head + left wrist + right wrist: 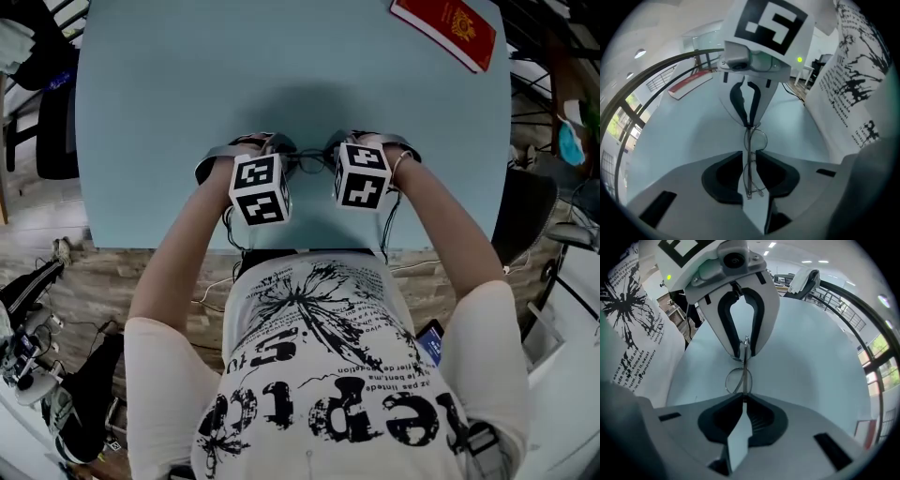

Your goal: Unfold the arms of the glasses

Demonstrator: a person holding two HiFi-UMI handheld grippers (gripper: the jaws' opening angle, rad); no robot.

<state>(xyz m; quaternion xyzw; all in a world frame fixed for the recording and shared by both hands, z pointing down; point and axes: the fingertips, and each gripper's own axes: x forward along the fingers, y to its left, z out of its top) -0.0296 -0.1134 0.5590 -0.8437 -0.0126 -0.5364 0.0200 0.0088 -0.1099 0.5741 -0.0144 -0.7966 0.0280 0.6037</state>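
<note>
Glasses (738,379) | inside parted left tool (750,157) | pinched in right tool (742,397)

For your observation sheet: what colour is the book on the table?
The book is red; the head view shows it best.

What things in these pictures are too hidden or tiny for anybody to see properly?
- Arms of the glasses: both gripper views see them edge-on as thin wire, so whether they are folded or unfolded is unclear.
- The glasses in the head view: mostly hidden behind the two marker cubes.
- Red book: cut off by the head view's top edge, and its cover print is too small to read.
</note>
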